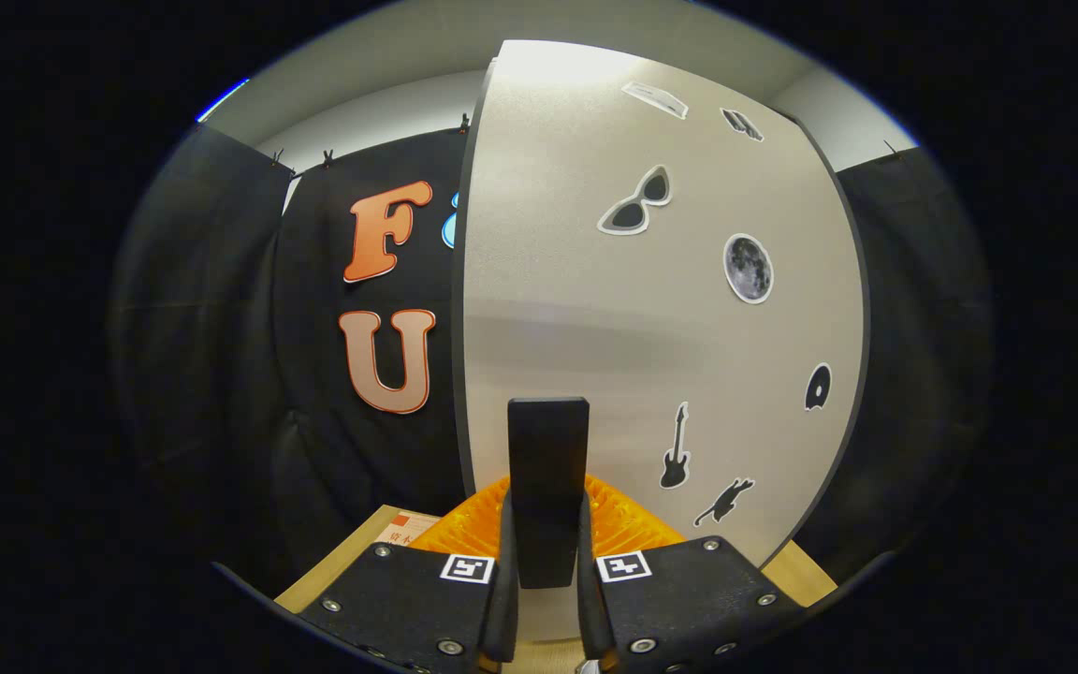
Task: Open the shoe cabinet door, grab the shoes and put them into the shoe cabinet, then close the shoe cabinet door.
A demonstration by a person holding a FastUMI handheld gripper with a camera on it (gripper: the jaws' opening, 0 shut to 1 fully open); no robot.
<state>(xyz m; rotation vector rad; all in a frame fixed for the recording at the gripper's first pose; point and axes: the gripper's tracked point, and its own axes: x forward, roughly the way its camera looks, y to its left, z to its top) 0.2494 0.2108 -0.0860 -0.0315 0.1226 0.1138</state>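
In the gripper view, we see our hand-held gripper point(547, 562) clenched on the black door handle point(548, 468), both fingers pressing its sides. The pale shoe cabinet door point(595, 309), dotted with stickers, rises just beyond them, above the wooden desk point(342, 562).

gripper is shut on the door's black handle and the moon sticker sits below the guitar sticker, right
Not quite. In the gripper view the gripper is indeed shut on the black handle of the cabinet door, with both fingers pressing its sides. But the moon sticker sits above the guitar sticker, not below it.
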